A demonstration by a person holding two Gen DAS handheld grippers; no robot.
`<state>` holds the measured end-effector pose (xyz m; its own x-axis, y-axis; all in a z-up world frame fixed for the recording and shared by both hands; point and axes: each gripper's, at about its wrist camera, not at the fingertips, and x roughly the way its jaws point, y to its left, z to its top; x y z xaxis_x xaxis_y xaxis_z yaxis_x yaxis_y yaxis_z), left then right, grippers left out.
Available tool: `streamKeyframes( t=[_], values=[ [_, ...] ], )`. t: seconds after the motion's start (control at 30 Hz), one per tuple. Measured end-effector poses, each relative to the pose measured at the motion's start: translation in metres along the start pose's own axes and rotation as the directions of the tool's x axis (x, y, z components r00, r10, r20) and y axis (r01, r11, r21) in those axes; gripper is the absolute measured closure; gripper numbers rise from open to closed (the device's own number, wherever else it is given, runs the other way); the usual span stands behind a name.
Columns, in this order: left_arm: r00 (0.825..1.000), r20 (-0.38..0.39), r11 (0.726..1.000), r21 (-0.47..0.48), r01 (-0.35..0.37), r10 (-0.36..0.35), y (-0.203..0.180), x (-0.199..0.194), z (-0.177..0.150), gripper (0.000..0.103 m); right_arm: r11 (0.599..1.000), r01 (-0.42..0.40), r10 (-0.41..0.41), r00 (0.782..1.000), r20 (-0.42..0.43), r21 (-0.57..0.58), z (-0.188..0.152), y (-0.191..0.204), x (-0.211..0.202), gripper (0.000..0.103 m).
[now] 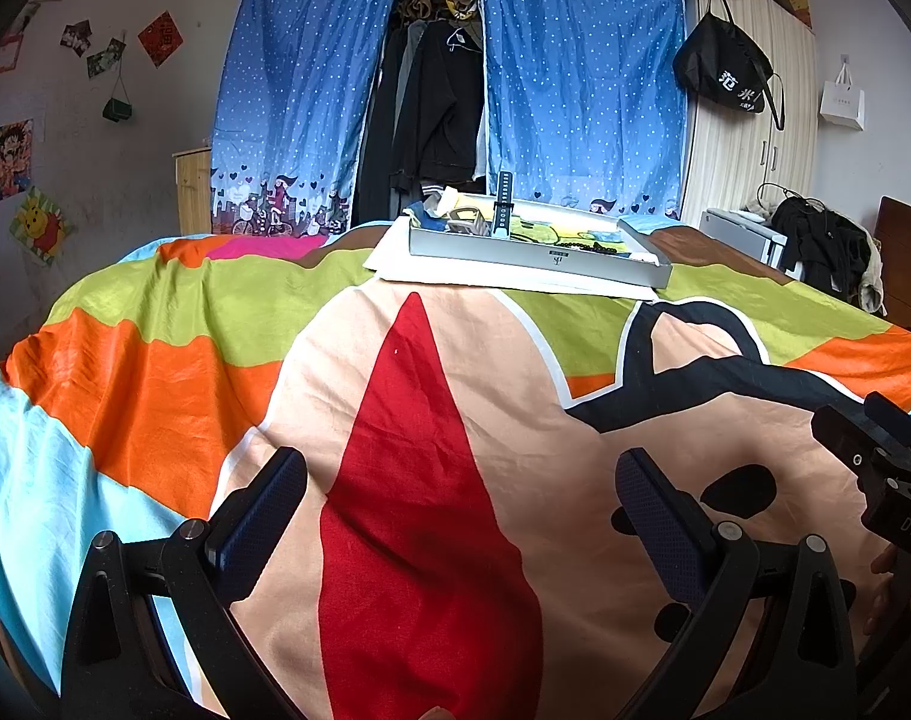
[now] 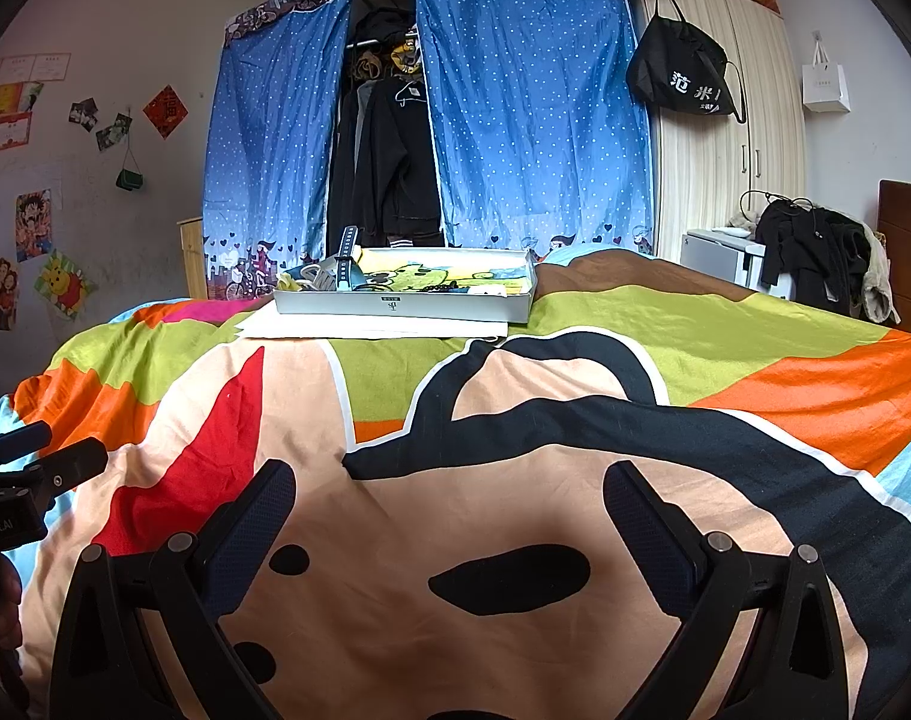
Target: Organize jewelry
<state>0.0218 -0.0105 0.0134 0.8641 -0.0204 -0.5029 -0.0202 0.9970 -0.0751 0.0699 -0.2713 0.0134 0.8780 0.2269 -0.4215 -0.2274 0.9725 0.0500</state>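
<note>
A shallow grey box (image 1: 533, 255) (image 2: 407, 304) rests on white paper (image 1: 491, 279) (image 2: 359, 327) at the far side of the bed. Inside it a dark watch strap (image 1: 502, 213) (image 2: 345, 267) sticks up, a string of dark beads (image 1: 593, 247) (image 2: 440, 288) lies on a yellow cartoon cloth (image 1: 551, 233) (image 2: 419, 276), and other small items are too small to name. My left gripper (image 1: 461, 480) hovers open over the bedspread, far short of the box. My right gripper (image 2: 449, 480) is likewise open and holds nothing. Each gripper's body shows at the edge of the other's view.
The colourful cartoon bedspread (image 1: 395, 420) (image 2: 515, 450) covers the bed. Behind it hang blue dotted curtains (image 1: 575, 90) (image 2: 533, 120) around dark clothes. A wardrobe (image 2: 725, 150) with a black bag (image 2: 683, 78), a small white cabinet (image 2: 719, 255) and a wooden headboard (image 2: 905, 252) stand at right.
</note>
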Motion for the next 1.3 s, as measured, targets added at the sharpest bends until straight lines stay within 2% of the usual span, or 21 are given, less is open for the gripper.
streamKeyframes(
  t=[1.3],
  values=[
    [1.0, -0.015, 1.0, -0.01, 0.014, -0.014, -0.0009, -0.0013, -0.0026, 0.002, 1.0, 0.001, -0.001, 1.0, -0.001, -0.002, 0.0001, 0.0012, 0.0001, 0.0]
  ],
)
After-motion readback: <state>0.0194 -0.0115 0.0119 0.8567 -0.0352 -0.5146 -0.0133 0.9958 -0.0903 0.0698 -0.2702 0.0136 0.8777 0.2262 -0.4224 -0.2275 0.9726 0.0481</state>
